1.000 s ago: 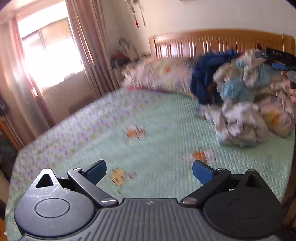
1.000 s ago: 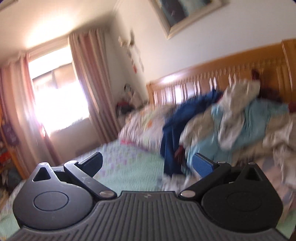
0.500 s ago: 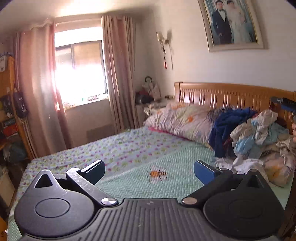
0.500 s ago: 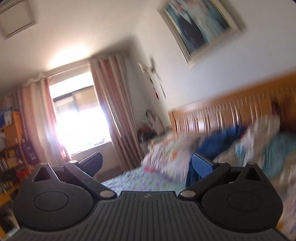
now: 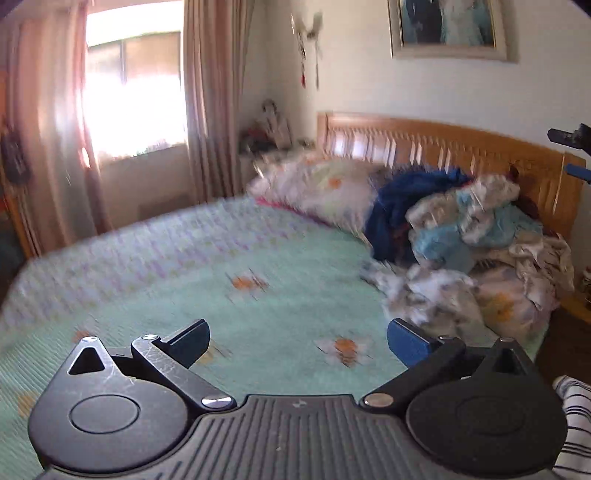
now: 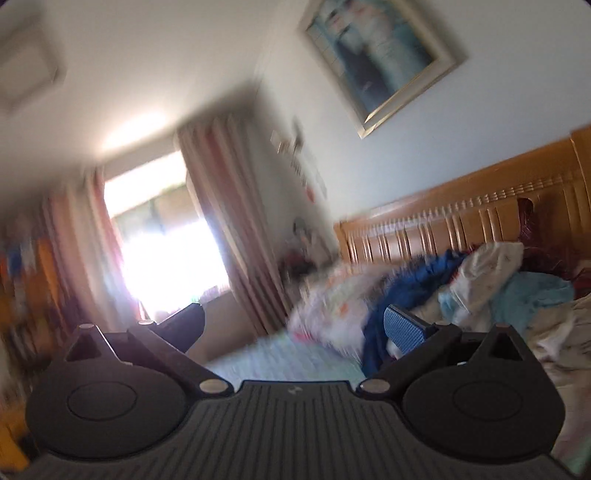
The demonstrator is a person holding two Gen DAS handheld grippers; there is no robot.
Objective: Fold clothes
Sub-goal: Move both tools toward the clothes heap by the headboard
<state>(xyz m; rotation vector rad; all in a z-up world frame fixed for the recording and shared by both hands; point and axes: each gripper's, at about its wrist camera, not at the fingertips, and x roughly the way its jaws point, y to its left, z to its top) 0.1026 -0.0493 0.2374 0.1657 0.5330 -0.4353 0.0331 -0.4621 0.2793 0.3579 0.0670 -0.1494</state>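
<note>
Since the clothes [image 5: 469,240] sit heaped at the bed's [image 5: 221,266] head-end corner by the headboard [image 5: 443,147], nothing's folded yet. Left gripper [image 5: 298,338] & right gripper [image 6: 293,326] both spread, empty. Pick 1 top garment, pinch an edge, drag to bare bed middle w/o toppling the heap.

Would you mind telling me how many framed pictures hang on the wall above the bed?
1. The framed picture hangs on the wall above the wooden headboard, over the clothes pile. Others may lie outside the views.
</note>
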